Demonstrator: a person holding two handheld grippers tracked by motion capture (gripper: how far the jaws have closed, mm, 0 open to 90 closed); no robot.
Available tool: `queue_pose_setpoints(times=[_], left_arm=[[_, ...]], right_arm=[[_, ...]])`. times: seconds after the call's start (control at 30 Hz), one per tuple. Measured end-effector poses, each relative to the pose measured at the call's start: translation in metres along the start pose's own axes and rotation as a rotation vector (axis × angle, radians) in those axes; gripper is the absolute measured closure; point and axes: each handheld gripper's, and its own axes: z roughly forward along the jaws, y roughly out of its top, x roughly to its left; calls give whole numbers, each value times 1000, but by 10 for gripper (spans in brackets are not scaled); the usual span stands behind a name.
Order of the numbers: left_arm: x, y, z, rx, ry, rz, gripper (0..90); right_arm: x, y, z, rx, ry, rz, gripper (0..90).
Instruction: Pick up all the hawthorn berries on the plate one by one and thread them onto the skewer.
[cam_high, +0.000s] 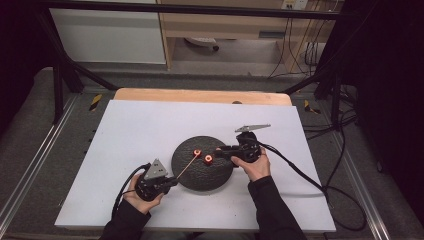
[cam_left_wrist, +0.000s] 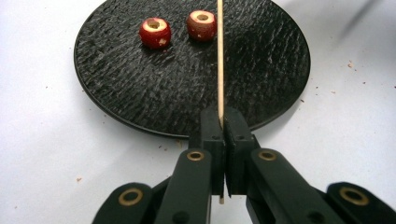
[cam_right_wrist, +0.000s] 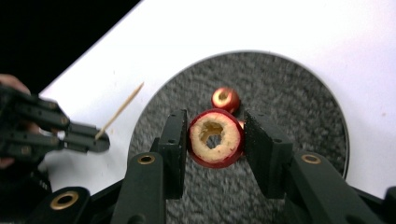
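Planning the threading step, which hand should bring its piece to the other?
Probably the right: its gripper holds a cored red fruit ring above the round black plate, while the left gripper clamps the thin wooden skewer.

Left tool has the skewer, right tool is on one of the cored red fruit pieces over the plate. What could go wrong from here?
1. The right tool grips the cored fruit piece by its rounded sides; it could slip or squash as the skewer pushes in.
2. The skewer is thin and clamped only near its end by the left tool, so it may bend, snap or miss the hole.
3. The second fruit piece lies loose on the black plate by the skewer; a stray sweep could roll it off.
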Motion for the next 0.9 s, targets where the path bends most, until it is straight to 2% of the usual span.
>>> queue_pose_setpoints(times=[0.07, 0.1, 0.13, 0.17, 0.3, 0.43, 0.5, 0.7, 0.9], left_arm=[[0, 0, 1, -3, 4, -10, 879], [0, 0, 1, -4, 5, -14, 880], [-1, 0, 1, -6, 6, -18, 880], [-1, 0, 1, -9, 8, -21, 880], [-2, -1, 2, -17, 16, -38, 880], [-2, -1, 3, -24, 23, -56, 880], [-3, -1, 4, -29, 24, -61, 880], [-5, 0, 5, -48, 30, -81, 880], [-9, 1, 6, -70, 34, -97, 880]], right_arm=[[0, 0, 0, -17, 3, 11, 613], [0, 0, -1, -54, 1, 20, 613], [0, 0, -1, -54, 1, 20, 613], [1, -1, -1, -92, 4, 37, 613], [1, -2, -1, -139, 12, 55, 613], [1, -4, 1, -214, 19, 84, 613], [1, -4, 2, -227, 24, 91, 613], [3, -5, 6, -324, 38, 127, 614], [5, -6, 9, -379, 34, 145, 614]])
